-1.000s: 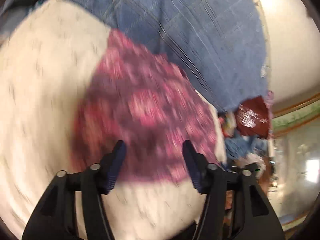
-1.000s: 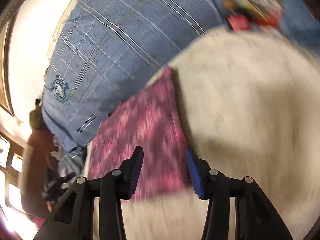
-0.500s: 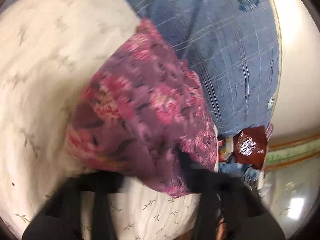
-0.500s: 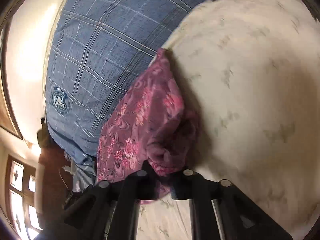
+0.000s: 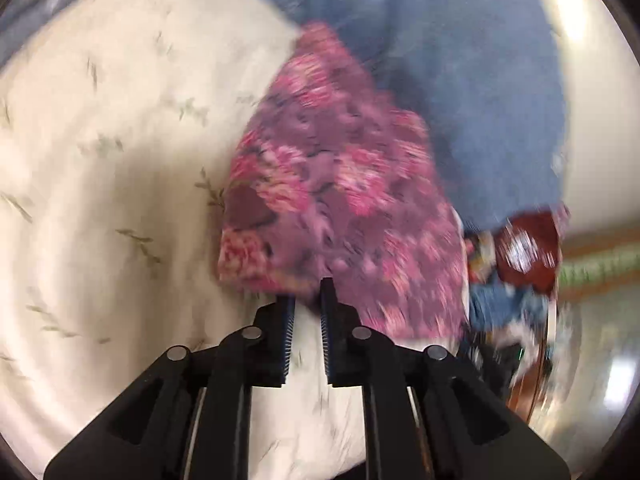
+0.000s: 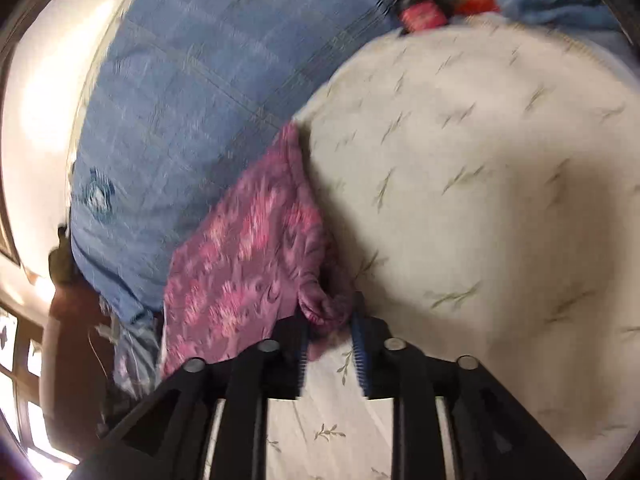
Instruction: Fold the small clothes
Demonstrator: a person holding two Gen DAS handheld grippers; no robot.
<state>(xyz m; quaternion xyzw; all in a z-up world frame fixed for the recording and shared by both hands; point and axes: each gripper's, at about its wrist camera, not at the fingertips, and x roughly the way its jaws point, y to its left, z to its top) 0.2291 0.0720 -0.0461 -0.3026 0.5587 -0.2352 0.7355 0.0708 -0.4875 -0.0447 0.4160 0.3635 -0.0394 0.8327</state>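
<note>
Mid-fold: left gripper [image 5: 307, 300] & right gripper [image 6: 329, 320] each seem (blurry) to pinch the floral pink garment's [image 5: 340, 184] near edge off the bed sheet [image 5: 120, 120]; next, carry it fwd evenly.

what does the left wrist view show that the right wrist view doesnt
Only the left wrist view shows the left gripper, its jaws nearly closed on the near edge of the pink floral garment, and a dark red bag among clutter at the right.

Only the right wrist view shows the right gripper pinching a bunched corner of the garment, a round logo on the blue plaid cloth, and a window at lower left.

Both show the garment lying on the cream leaf-print cover beside the blue plaid cloth; both views are motion-blurred.
</note>
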